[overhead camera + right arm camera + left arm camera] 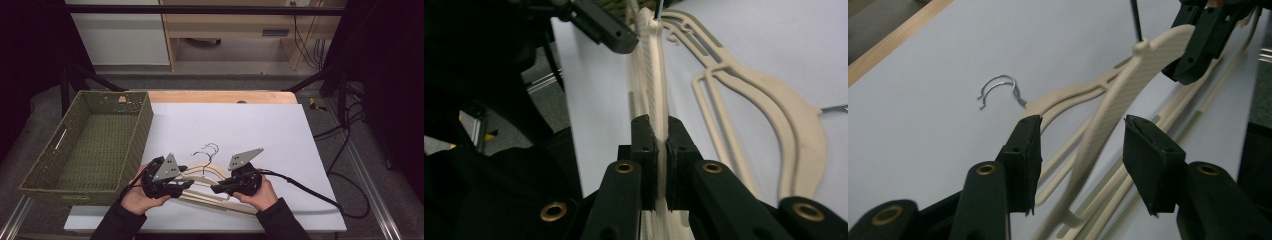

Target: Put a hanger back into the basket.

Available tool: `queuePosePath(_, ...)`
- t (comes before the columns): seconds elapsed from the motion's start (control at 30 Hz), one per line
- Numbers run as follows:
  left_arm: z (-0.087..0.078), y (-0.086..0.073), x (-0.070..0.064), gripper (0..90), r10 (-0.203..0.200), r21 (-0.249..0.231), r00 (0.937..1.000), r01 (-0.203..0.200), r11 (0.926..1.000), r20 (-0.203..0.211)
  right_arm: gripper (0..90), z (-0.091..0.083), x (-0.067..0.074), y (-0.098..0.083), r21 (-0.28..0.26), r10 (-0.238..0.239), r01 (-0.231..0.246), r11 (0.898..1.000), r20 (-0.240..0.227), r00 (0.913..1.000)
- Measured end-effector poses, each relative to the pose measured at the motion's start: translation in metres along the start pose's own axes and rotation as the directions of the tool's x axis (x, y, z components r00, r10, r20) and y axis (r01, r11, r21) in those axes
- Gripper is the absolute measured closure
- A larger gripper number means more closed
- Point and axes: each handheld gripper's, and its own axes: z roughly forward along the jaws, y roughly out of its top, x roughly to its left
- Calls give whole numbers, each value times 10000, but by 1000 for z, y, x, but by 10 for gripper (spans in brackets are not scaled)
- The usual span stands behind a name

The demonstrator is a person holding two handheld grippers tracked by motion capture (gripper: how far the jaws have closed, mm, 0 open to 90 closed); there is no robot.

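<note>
Hangers [210,187] of cream plastic lie stacked on the white sheet [260,130] that covers the desk [220,96], between the two grippers. The right gripper [661,145] is clenched on one arm of the top hanger [650,75], its pads pressed flat against both sides of the ribbed bar. The left gripper [1082,142] is released: its jaws stand apart on either side of the same hanger's [1128,95] other arm, with a gap between each pad and the plastic. Beyond the left gripper's jaws, the wire hooks [998,90] rest on the sheet. A green woven basket [45,165] stands just beside the left gripper, on its outer side.
</note>
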Motion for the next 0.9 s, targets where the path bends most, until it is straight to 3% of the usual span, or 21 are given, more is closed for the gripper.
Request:
queuePosePath(0.1, -1, 3, -5, 478, 143, -8, 9993, -142, 9999, 338, 867, -7, 5, 1, -45, -228, 229, 9997, 88, 9997)
queuePosePath(0.17, 1, 5, -8, 482, 268, 103, 9982, -274, 9996, 539, 867, -16, 12, 3, -230, -410, 408, 9989, -93, 9991)
queuePosePath(0.2, 3, 6, -10, 500, 319, 166, 9965, -332, 9993, 767, 867, -19, 14, 4, -259, -554, 550, 9981, -129, 9984)
queuePosePath(0.4, 1, 9, -14, 611, 468, 197, 9921, -494, 9986, 1163, 865, -23, 24, 7, -36, -1081, 1080, 9941, -156, 9940)
queuePosePath(0.47, -3, 11, -15, 636, 472, 122, 9901, -492, 9987, 1320, 866, -21, 23, 6, 119, -1184, 1185, 9929, -134, 9929)
queuePosePath(0.5, -3, 11, -16, 655, 306, 7, 9896, -310, 9995, 1406, 866, -20, 23, 6, 181, -1196, 1199, 9926, -144, 9927)
queuePosePath(0.57, -4, 11, -16, 705, 274, 29, 9897, -281, 9996, 1406, 865, -19, 23, 6, 239, -1196, 1201, 9925, -210, 9926)
queuePosePath(0.7, -3, 11, -15, 715, 194, 301, 9894, -240, 9993, 1439, 862, -18, 23, 6, 258, -1251, 1255, 9918, -194, 9920)
queuePosePath(0.77, -3, 11, -16, 728, 108, 356, 9897, -161, 9992, 1426, 857, -18, 22, 5, 287, -1284, 1287, 9913, -140, 9916)
queuePosePath(0.9, -5, 12, -18, 776, -108, 285, 9871, 63, 9996, 1597, 794, -21, 22, 6, 90, -1362, 1359, 9907, 604, 9888)
